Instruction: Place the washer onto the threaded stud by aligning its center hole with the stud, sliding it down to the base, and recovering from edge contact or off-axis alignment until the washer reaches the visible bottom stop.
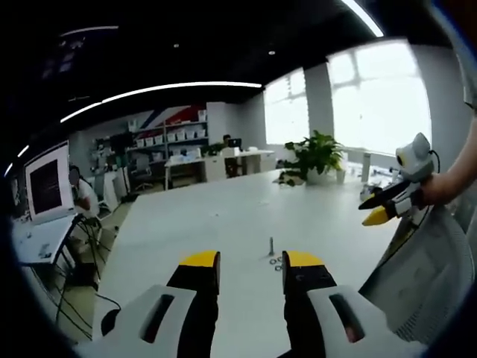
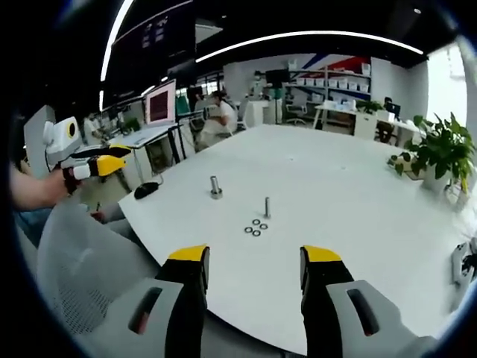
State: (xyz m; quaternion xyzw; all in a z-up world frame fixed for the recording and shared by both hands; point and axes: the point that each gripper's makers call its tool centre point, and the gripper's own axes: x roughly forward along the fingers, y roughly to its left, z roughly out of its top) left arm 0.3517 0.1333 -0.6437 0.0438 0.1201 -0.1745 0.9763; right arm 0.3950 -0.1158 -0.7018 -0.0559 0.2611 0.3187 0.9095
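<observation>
Open office: large white table (image 2: 358,186), potted plant (image 1: 317,155) beside bright windows (image 1: 380,104), shelves (image 1: 168,138) along far wall, ceiling light strips (image 1: 171,91).

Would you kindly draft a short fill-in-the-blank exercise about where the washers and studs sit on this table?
1. The small metal washers lie flat on the ____ table.
2. The right claw holds ____.
3. The thin threaded metal stud stands ____ beside the washers.
4. Both claws are ____.

Missing words: white; nothing; upright; open
</observation>
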